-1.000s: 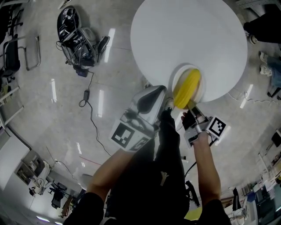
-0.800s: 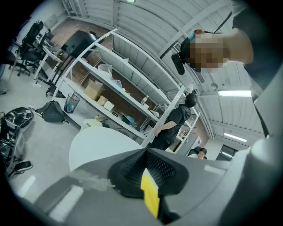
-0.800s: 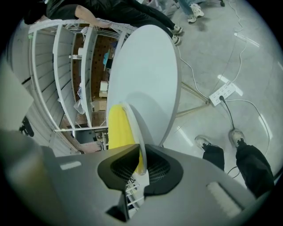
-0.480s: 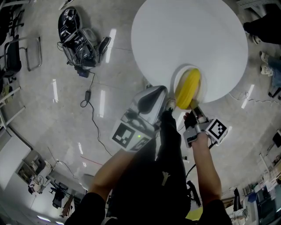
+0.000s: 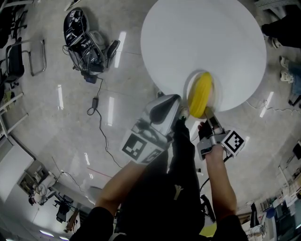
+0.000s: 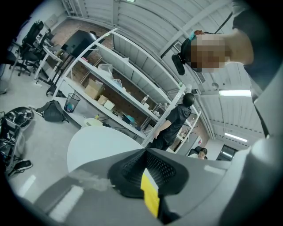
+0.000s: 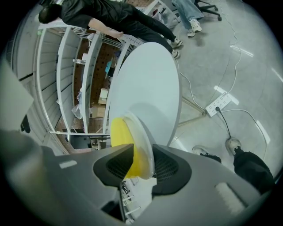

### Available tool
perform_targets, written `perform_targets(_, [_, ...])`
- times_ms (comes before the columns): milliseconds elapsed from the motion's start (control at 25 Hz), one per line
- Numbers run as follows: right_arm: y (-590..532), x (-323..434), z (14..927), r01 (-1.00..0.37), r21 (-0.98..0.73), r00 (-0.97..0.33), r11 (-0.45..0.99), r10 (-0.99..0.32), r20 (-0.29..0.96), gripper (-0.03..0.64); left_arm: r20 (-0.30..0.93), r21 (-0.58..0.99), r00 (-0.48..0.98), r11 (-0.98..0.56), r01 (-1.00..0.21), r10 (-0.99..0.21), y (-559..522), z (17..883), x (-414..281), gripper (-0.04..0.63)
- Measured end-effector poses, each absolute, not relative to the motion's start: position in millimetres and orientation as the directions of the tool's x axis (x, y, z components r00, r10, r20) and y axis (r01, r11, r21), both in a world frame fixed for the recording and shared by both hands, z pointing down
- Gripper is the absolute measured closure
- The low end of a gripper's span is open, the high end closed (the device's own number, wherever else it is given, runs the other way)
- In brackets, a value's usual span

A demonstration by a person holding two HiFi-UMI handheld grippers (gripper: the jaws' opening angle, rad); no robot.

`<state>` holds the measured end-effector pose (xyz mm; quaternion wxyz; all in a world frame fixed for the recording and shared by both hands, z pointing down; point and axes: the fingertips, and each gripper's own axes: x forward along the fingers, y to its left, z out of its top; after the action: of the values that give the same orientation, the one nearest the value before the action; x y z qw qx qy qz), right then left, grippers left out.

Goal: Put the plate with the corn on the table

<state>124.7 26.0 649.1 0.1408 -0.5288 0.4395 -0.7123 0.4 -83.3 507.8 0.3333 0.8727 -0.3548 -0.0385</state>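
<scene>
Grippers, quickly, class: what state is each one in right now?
Left gripper: shut, holding nothing.
Right gripper: jaws opening, with the rim of the plate and the corn between them; the plate rests on the table.

Right gripper [image 7: 143, 164]: jaws opening, dark ribbed pads low centre of frame. Between them sits the near rim of a white plate [image 7: 144, 134] carrying yellow corn [image 7: 120, 131]. Plate lies at the near edge of a round white surface [image 7: 146, 75], centre frame. Metal shelving [image 7: 66, 75] at left. Person in dark clothes [image 7: 104, 13] at top. Power strip [image 7: 217, 104] and cable on the grey floor, right. Shoe [image 7: 233, 145] lower right.
</scene>
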Motion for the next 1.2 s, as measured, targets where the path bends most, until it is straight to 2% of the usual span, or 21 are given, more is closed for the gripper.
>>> perform_targets(840, [35.2, 149.7, 645.2, -0.448, -0.667, -0.274, -0.596, -0.618, 0.737, 0.474, 0.209, 0.498, 0.743, -0.585, -0.640, -0.636, -79.7, 499.9, 18.6, 0.591])
perform_targets(1000, [28.7, 147.8, 643.3, -0.462, -0.688, -0.280, -0.560, -0.644, 0.712, 0.472, 0.224, 0.467, 0.742, -0.599, -0.651, -0.632, -80.2, 501.4, 20.2, 0.591])
perform_targets(1120, [33.0, 149.6, 644.6, -0.482, -0.658, -0.255, -0.579, -0.626, 0.737, 0.469, 0.236, 0.465, 0.746, -0.602, -0.650, -0.623, -79.8, 505.0, 22.2, 0.591])
perform_targets(1200, [23.3, 145.0, 640.6, -0.494, -0.694, -0.279, -0.524, -0.660, 0.698, 0.471, 0.237, 0.473, 0.746, -0.597, -0.648, -0.622, -81.1, 505.9, 23.4, 0.591])
